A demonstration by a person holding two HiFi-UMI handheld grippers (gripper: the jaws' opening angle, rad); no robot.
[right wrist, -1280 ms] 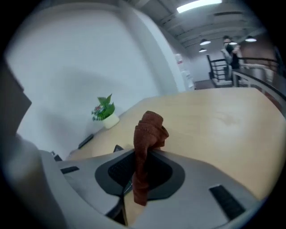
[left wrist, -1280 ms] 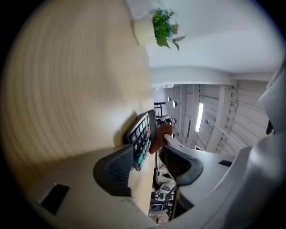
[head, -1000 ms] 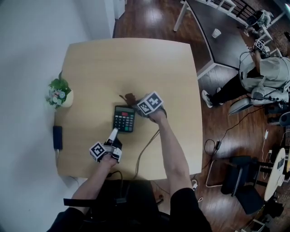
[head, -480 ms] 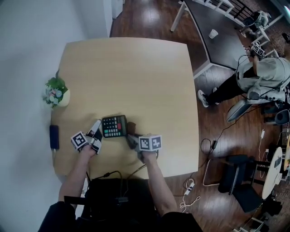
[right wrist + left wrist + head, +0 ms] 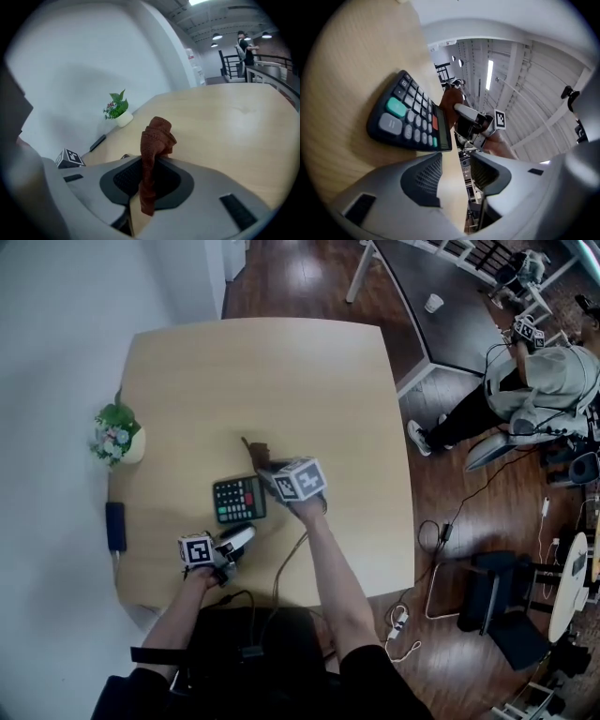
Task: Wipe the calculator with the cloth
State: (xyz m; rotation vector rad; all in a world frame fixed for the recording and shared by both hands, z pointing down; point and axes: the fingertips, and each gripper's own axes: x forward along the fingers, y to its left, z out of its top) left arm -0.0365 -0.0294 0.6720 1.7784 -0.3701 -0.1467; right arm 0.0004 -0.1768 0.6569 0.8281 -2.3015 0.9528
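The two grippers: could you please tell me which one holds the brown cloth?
The right gripper: its jaws pinch the cloth. The left gripper has jaws that have just been closing somewhat, yet stand apart with nothing between them.

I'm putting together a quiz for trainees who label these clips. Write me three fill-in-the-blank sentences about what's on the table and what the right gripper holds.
1. The right gripper is shut on a brown ____.
2. The calculator lies on a wooden ____.
3. Left of the calculator in the head view stands a small potted ____.
Missing words: cloth; table; plant.
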